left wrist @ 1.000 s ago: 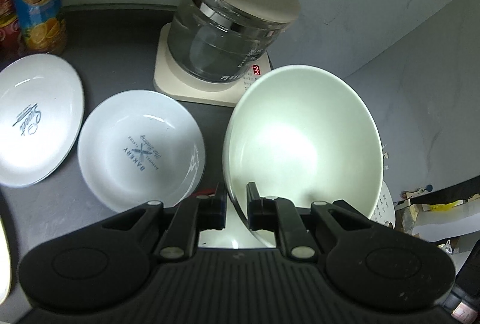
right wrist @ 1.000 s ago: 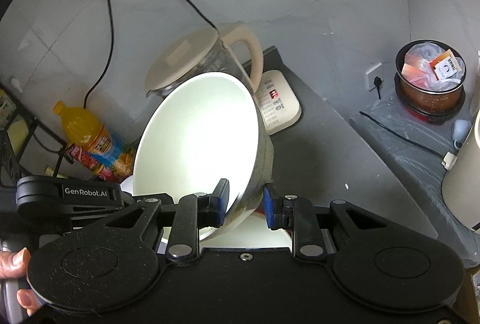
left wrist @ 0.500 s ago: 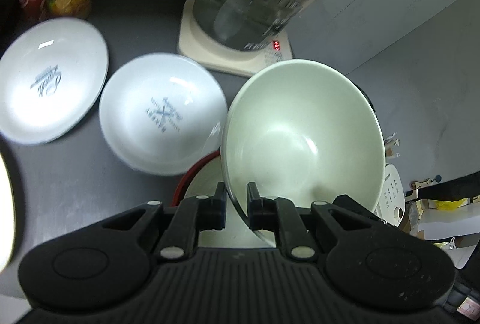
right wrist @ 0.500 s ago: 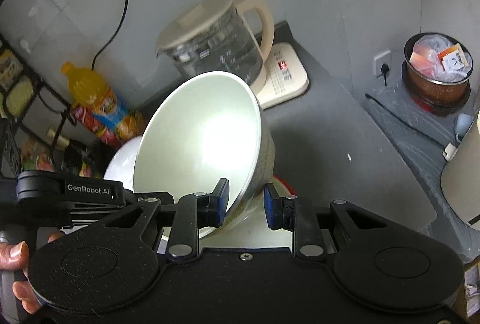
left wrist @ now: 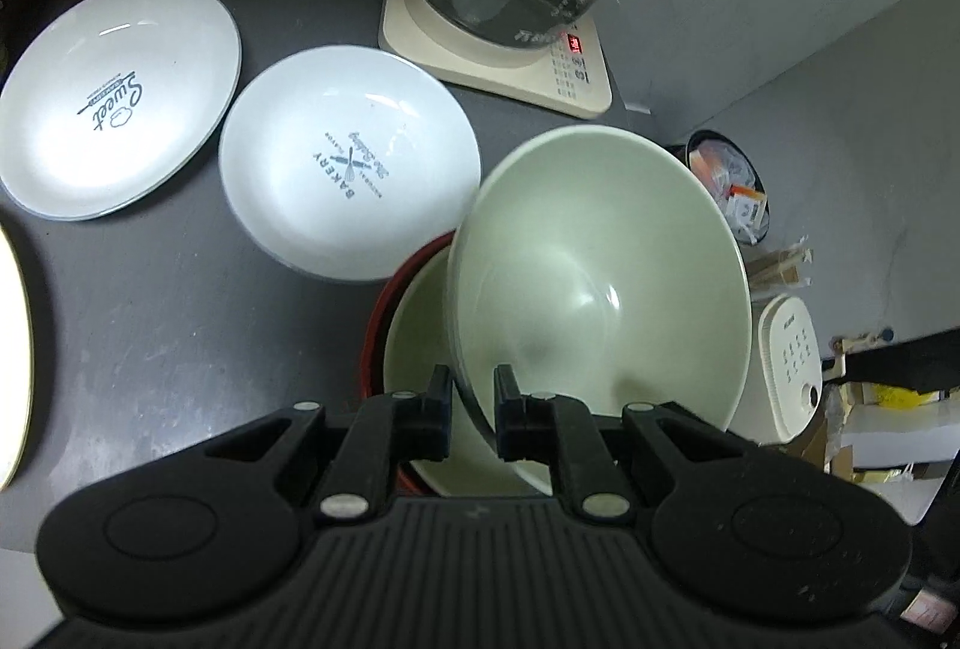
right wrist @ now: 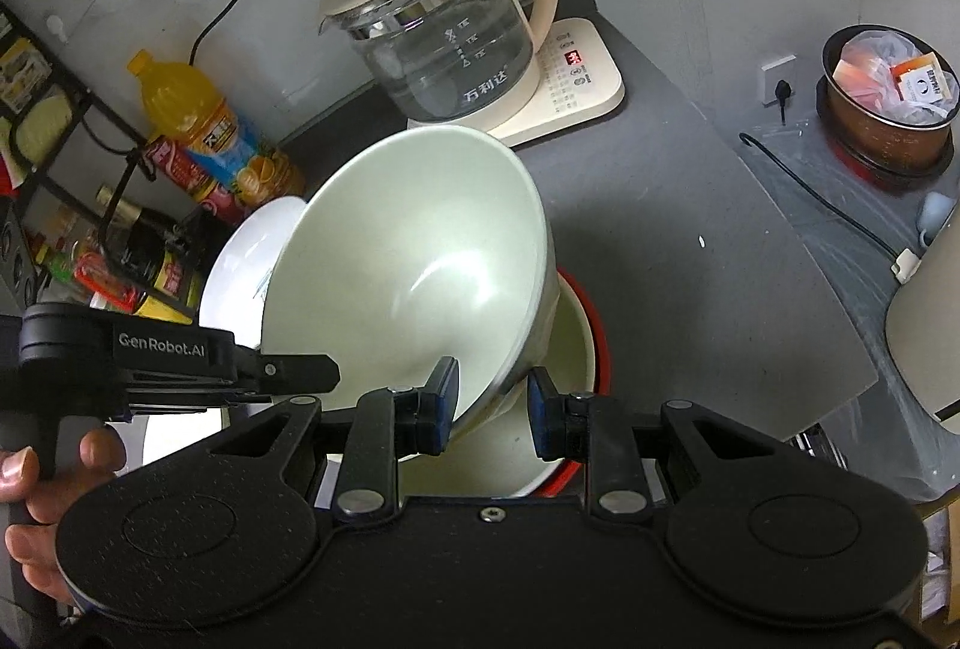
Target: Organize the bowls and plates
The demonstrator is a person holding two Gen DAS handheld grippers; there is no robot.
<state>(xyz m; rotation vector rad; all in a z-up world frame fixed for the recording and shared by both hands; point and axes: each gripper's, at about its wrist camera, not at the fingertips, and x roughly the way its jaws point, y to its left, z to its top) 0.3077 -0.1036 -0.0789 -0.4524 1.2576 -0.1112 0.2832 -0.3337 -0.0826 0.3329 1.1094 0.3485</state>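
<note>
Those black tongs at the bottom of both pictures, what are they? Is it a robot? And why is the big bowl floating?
No robot here. A person holds a grabbing tool in each hand, and each tool carries a camera that looks out along its tongs. One picture comes from the left tongs, the other from the right tongs. In the right picture you can see the person's hand gripping the left tool's handle.

The pale green bowl is not floating: both tongs pinch its rim and hold it tilted, just above another pale bowl that sits inside a red-rimmed one.

On the dark counter lie two white plates, one saying Sweet, one saying Bakery. Behind them stand a glass kettle and an orange juice bottle.
</note>
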